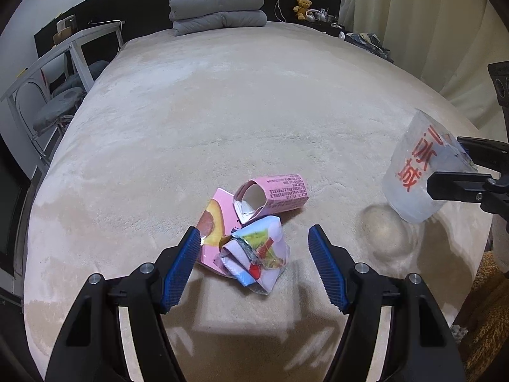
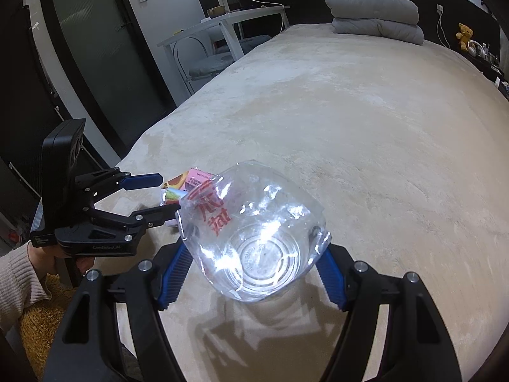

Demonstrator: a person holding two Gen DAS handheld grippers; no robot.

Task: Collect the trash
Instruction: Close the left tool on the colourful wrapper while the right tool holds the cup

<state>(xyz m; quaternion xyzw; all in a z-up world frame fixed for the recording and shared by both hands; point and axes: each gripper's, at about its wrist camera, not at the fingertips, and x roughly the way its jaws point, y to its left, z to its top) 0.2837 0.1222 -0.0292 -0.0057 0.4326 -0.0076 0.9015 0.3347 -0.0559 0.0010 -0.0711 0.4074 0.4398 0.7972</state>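
A pile of trash lies on the beige bed (image 1: 222, 111): a pink carton (image 1: 280, 195), a flat pink wrapper (image 1: 213, 222) and a crumpled colourful carton (image 1: 257, 254). My left gripper (image 1: 254, 254) is open, its blue pads on either side of the crumpled carton, just above the bed. My right gripper (image 2: 254, 254) is shut on a clear plastic cup (image 2: 254, 232) with red lettering, held above the bed to the right of the pile. The cup (image 1: 420, 172) and right gripper also show in the left wrist view. The left gripper (image 2: 159, 194) shows in the right wrist view.
A folded grey duvet (image 1: 218, 9) lies at the head of the bed. A white table (image 1: 63, 51) and chairs stand to the left. A teddy bear (image 1: 303, 8) and small items sit on the shelf at the back right. Curtains (image 1: 429, 31) hang on the right.
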